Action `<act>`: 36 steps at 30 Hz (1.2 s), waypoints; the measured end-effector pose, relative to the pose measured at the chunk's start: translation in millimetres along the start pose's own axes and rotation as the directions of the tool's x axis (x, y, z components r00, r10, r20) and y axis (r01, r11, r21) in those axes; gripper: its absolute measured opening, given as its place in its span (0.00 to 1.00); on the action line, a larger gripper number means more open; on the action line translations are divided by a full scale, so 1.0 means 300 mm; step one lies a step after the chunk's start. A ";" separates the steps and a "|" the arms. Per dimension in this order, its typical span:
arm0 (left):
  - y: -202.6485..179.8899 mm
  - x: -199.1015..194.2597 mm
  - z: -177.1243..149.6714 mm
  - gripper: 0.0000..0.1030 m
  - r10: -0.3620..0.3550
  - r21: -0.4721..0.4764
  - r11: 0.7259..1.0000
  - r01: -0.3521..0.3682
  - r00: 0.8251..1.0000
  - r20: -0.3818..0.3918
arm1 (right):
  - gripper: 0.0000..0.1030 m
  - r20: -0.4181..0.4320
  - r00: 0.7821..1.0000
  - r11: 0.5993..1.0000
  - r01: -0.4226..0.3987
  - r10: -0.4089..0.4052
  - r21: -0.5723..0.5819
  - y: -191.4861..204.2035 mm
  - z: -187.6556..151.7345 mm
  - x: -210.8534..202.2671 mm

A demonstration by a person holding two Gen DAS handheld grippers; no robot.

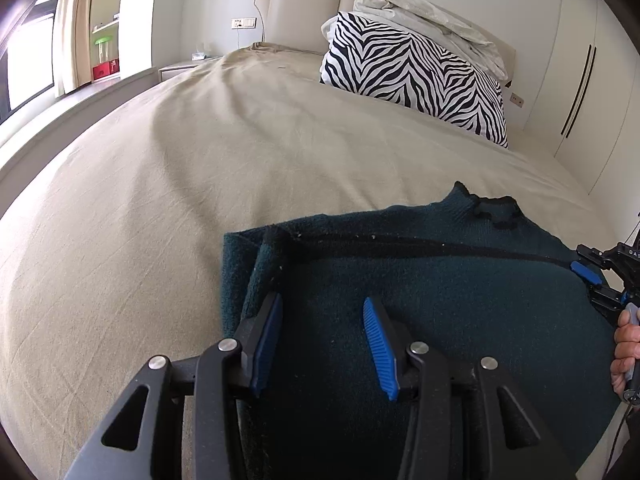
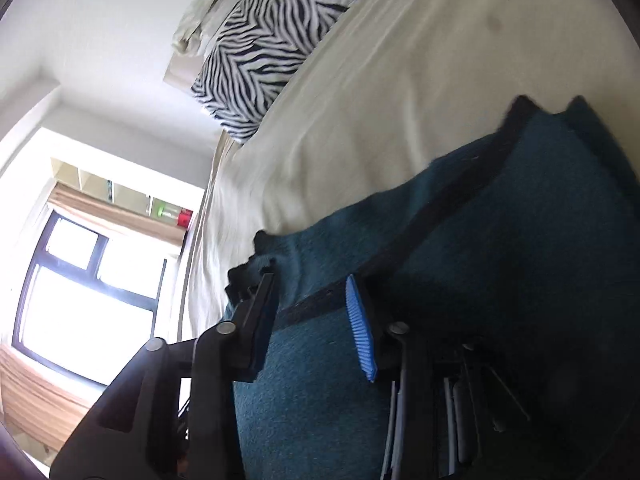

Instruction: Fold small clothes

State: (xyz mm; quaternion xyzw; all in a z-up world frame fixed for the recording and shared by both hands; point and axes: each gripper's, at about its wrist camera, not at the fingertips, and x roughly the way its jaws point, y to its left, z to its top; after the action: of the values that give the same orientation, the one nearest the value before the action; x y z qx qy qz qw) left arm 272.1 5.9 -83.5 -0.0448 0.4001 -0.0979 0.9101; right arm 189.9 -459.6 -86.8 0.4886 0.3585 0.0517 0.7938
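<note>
1. I see a beige bed (image 1: 200,184) with a padded headboard (image 1: 304,8).
2. A zebra pillow (image 1: 420,76) leans there, a crumpled sheet (image 1: 424,12) on top.
3. Daylight floods the window (image 2: 88,288); shelves (image 1: 106,20) stand beside it.

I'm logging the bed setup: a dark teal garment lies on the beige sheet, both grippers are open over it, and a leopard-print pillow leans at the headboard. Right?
One detail is off: the pillow is zebra-striped, black and white, as the left wrist view shows. The teal garment does lie on the beige sheet, with the left gripper and right gripper open over it.
</note>
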 end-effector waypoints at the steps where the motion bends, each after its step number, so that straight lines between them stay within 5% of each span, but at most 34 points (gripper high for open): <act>1: 0.003 0.001 -0.001 0.45 -0.003 -0.003 1.000 0.003 1.000 0.000 | 0.20 0.027 1.000 0.999 -0.001 -0.001 0.039 -0.034 0.015 -0.030; 6: 0.011 0.006 -0.001 0.46 -0.023 -0.010 1.000 0.023 1.000 0.001 | 0.23 0.178 0.972 0.987 0.142 -0.152 0.071 -0.067 0.036 -0.200; 9: 0.005 0.007 -0.003 0.47 -0.015 -0.002 1.000 0.015 1.000 0.008 | 0.24 0.177 0.974 0.990 0.135 -0.140 0.038 -0.031 -0.016 -0.262; 14: -0.014 0.008 -0.007 0.48 0.014 0.028 1.000 -0.015 1.000 0.011 | 0.24 -0.049 0.998 0.988 -0.050 0.043 -0.144 0.199 -0.286 -0.181; 18: -0.014 0.009 -0.008 0.48 0.015 0.029 0.999 -0.015 1.000 0.012 | 0.24 -0.273 0.961 0.961 -0.121 0.050 -0.250 0.287 -0.526 -0.040; 21: -0.019 0.009 -0.011 0.48 0.022 0.037 0.999 -0.022 1.000 0.018 | 0.23 -0.322 0.947 0.971 -0.083 0.006 -0.226 0.211 -0.589 0.007; 23: -0.023 0.010 -0.013 0.49 0.026 0.040 0.999 -0.027 0.999 0.020 | 0.21 -0.285 0.957 0.982 -0.108 0.061 -0.154 0.148 -0.574 -0.048; 27: -0.026 0.008 -0.014 0.49 0.026 0.040 0.999 -0.027 0.999 0.026 | 0.21 -0.069 0.998 0.999 -0.005 0.002 -0.037 0.000 -0.464 -0.238; 31: -0.033 0.008 -0.015 0.49 0.035 0.046 0.998 -0.036 0.999 0.030 | 0.24 0.086 0.993 0.995 0.071 -0.076 0.066 -0.073 -0.409 -0.399; 33: -0.036 0.004 -0.023 0.49 0.041 0.049 0.998 -0.042 0.999 0.033 | 0.26 0.085 0.992 0.995 0.090 -0.092 0.030 -0.023 -0.435 -0.409; 36: -0.038 0.004 -0.023 0.49 0.043 0.050 0.998 -0.045 0.999 0.033 | 0.26 -0.036 0.999 0.998 0.008 -0.010 -0.060 0.110 -0.527 -0.299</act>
State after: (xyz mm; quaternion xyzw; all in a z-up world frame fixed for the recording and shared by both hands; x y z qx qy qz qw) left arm 266.0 -5.4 -87.3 -0.0144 0.3835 -0.0873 0.9193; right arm 34.6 -364.6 -55.4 0.4618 0.3732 0.0676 0.8018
